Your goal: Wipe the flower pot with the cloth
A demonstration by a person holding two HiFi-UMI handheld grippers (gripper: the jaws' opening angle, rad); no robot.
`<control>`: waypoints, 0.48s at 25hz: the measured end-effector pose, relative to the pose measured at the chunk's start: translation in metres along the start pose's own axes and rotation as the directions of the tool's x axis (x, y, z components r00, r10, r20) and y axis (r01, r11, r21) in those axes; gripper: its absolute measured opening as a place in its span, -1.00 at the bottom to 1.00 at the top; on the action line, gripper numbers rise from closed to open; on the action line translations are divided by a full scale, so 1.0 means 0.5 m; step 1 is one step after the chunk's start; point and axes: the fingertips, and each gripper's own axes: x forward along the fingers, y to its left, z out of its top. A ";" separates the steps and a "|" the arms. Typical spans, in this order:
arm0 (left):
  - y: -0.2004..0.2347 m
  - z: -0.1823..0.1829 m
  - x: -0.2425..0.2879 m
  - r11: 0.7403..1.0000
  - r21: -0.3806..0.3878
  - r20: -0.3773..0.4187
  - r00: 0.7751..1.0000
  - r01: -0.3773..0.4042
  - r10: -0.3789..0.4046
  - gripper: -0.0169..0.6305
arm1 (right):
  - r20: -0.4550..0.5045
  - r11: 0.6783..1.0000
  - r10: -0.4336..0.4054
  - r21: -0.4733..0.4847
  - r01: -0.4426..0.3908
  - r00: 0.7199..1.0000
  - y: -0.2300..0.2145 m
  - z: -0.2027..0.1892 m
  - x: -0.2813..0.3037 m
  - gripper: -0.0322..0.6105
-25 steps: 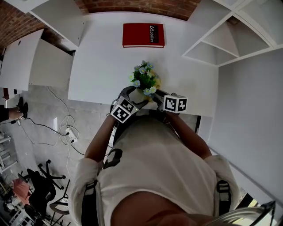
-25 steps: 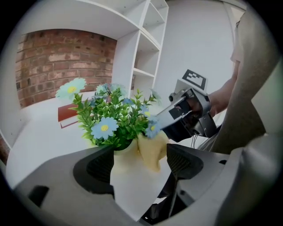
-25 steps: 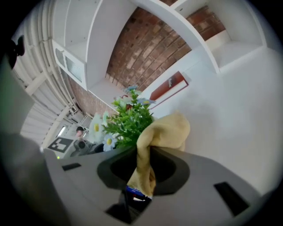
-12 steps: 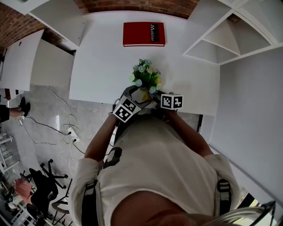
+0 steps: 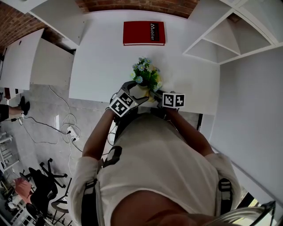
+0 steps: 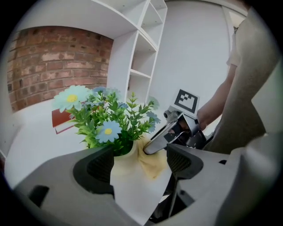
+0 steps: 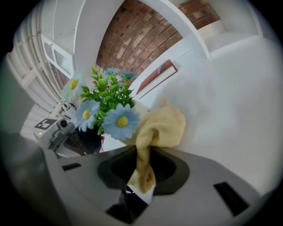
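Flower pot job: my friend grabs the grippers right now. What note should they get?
Left gripper: shut on the pot, by the table's near edge.
Right gripper: shut on the yellow cloth, which is pressed against the pot's side below the flowers.
Done: cloth is on the pot; how much is wiped cannot be told.
Left: probably rub round the pot, then put the cloth down.

- You're in an office-like room: white desk (image 5: 101, 57), red book (image 5: 143, 34) at 12 o'clock.
- Brick wall (image 5: 132, 5); white shelves (image 5: 230, 39) at 2 o'clock.
- Office chair (image 5: 42, 185), floor cables (image 5: 66, 128) at 8 o'clock.
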 end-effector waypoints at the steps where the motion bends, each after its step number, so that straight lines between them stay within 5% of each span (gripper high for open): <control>1: -0.002 0.000 0.004 1.000 0.016 -0.009 1.000 0.001 -0.001 0.16 | -0.002 1.000 0.004 0.000 -0.004 1.000 0.006 0.002 -0.004 -0.61; 8: -0.020 -0.008 0.032 1.000 0.028 0.015 1.000 0.004 -0.005 0.17 | 0.049 0.991 0.115 0.058 -0.118 0.992 0.062 0.045 -0.029 -0.60; 12: -0.033 0.007 0.032 0.998 -0.052 0.046 0.998 0.046 -0.044 0.16 | 0.089 0.987 0.154 0.032 -0.157 0.984 0.094 0.075 -0.040 -0.60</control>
